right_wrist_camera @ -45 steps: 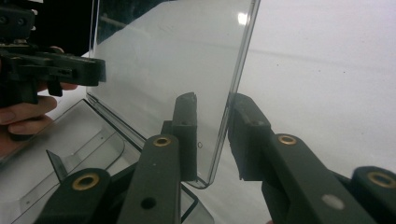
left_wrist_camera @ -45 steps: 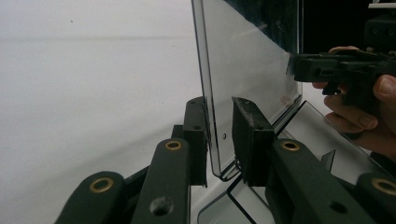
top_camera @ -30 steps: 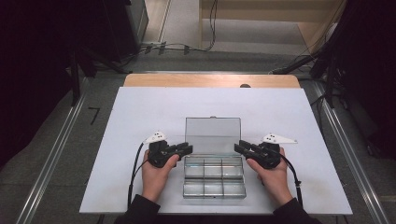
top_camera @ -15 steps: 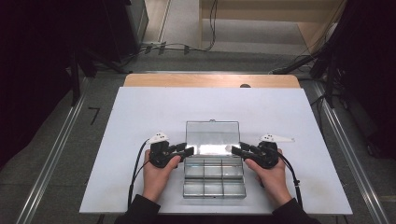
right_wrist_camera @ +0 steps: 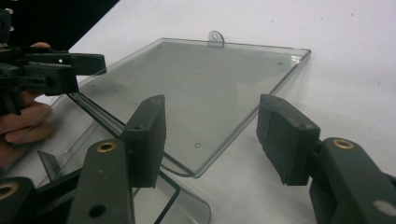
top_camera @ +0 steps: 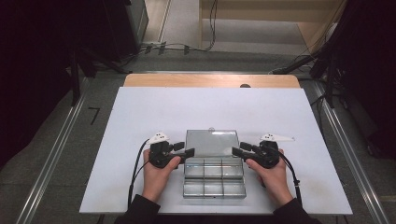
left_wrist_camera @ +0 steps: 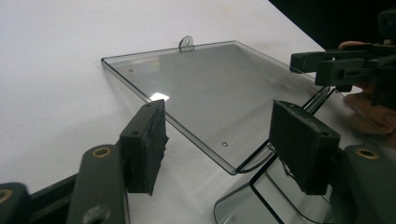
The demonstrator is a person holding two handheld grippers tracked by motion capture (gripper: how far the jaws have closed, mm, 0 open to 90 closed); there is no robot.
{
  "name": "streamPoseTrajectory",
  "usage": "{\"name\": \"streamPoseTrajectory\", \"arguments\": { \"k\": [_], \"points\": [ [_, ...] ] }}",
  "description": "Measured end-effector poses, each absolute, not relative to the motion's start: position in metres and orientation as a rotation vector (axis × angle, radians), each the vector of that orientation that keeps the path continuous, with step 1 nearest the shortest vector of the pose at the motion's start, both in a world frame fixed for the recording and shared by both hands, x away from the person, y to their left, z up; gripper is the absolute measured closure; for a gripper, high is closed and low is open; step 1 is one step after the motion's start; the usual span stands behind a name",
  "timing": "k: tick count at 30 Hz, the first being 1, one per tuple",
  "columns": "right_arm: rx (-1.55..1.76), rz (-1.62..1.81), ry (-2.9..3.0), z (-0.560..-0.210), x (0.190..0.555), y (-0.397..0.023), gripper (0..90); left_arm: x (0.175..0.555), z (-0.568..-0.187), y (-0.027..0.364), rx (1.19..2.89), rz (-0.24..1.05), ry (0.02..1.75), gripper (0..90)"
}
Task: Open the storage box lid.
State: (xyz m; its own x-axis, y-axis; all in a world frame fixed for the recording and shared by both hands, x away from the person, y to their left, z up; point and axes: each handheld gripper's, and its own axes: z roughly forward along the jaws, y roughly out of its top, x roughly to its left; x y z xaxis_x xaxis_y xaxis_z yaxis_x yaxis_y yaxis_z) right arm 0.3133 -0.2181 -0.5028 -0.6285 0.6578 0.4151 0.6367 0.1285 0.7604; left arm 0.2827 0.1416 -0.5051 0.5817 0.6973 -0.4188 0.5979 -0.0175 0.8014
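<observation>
The clear compartment box [top_camera: 214, 175] is sitting on the near middle of the tabletop [top_camera: 140, 121], its lid [top_camera: 212, 142] lying open on the far side. The left tongs [top_camera: 186, 152] and right tongs [top_camera: 237, 151] are flanking the lid's two side edges, equally near. Both have just been opening, gripping nothing, the lid corners between their jaws.

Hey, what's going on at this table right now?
A person is working on a clear plastic compartment box on the white table with a gripper in each hand. The box's lid is swung open and lies back flat on the table. The left gripper sits at the lid's left edge and the right gripper at its right edge. Both have just been opening, their fingers apart beside the lid's corners, gripping nothing. The compartments look empty.
</observation>
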Motion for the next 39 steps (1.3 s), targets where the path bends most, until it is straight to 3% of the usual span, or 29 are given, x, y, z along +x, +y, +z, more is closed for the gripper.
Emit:
{"name": "streamPoseTrajectory", "arguments": {
  "k": [15, 24, 27, 39],
  "points": [
    [1.068, 1.565, 2.401, -0.484, 0.302, -0.225, 14.2, 0.264, -0.491, 0.149, 1.709, 0.188, 0.932, 10.7],
    [0.964, 1.574, 2.433, -0.475, 0.296, -0.228, 7.0, 0.251, -0.489, 0.159, 1.693, 0.219, 0.862, 4.6],
    [0.951, 1.596, 2.443, -0.473, 0.295, -0.231, 0.1, 0.247, -0.487, 0.163, 1.694, 0.239, 0.844, 3.0],
    [0.980, 1.519, 2.402, -0.467, 0.293, -0.245, 0.0, 0.235, -0.485, 0.183, 1.654, 0.265, 0.844, 1.5]
  ]
}}
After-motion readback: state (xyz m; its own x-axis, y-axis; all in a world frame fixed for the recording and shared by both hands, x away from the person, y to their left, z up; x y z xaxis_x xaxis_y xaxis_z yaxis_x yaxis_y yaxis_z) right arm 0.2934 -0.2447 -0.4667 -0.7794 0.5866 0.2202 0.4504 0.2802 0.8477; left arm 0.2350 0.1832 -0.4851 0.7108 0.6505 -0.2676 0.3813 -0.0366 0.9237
